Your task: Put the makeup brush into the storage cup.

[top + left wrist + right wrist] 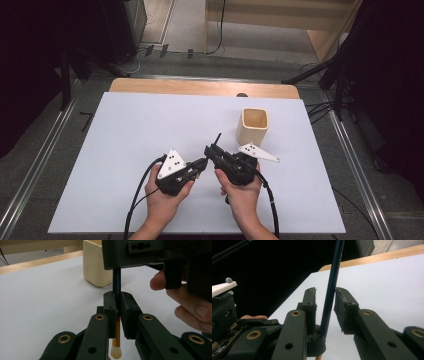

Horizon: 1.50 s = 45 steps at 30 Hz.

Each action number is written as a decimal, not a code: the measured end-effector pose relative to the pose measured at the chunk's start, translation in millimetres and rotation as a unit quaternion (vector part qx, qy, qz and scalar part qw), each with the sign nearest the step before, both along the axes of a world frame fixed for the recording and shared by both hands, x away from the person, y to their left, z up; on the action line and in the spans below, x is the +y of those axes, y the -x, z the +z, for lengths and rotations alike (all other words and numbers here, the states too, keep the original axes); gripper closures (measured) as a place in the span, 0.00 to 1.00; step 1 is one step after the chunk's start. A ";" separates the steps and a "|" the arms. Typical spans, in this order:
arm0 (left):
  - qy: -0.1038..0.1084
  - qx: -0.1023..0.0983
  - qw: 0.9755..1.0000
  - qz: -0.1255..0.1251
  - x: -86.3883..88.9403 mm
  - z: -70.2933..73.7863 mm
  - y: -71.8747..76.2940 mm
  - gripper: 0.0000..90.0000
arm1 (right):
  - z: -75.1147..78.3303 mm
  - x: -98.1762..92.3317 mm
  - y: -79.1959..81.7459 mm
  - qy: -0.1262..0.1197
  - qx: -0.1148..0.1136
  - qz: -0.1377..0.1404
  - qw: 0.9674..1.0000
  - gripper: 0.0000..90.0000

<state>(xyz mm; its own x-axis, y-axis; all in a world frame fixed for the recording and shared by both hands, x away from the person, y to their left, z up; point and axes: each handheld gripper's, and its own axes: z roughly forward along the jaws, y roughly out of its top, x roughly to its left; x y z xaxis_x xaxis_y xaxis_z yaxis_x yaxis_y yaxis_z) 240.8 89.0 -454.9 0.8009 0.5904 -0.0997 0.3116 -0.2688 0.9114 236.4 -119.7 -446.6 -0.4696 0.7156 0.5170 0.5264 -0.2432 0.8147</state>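
A thin brush has a dark blue handle (334, 272), a gold ferrule and a pale bristle tip (116, 352). My left gripper (118, 296) is shut on it near the ferrule, with the bristles hanging below the jaws. In the high view the left gripper (199, 164) meets the right gripper (212, 151) at the table's middle front, and the brush handle (217, 138) pokes up between them. My right gripper (325, 293) stands open, its jaws on either side of the handle with a gap showing. A cream square cup (255, 126) stands just beyond, upright and empty.
A white sheet (125, 140) covers the table, with a wooden edge (200, 87) at the far side. Dark stands and cables line the floor around it. The cup (96, 263) sits close behind both grippers.
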 end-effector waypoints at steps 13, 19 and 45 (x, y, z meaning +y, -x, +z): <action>0.002 -0.006 1.000 0.000 -0.6 0.4 1.1 0.94 | -4.3 0.1 -1.7 -0.014 0.015 0.007 1.000 0.84; 0.003 -0.007 1.000 -0.001 -1.4 0.1 1.4 0.94 | -4.7 -0.5 -1.9 -0.016 0.016 0.006 1.000 0.86; 0.012 0.008 1.000 -0.020 3.5 -1.2 -2.6 0.75 | -8.0 -8.8 -5.5 -0.014 0.011 -0.002 1.000 0.94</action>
<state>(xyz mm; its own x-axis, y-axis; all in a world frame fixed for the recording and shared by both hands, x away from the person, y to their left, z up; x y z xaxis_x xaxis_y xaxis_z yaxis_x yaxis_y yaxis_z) 243.4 92.5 -456.1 0.8224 0.5547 -0.1266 0.3161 -0.2603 0.9123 241.9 -128.5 -454.6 -0.4562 0.7026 0.5461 0.5426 -0.2667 0.7965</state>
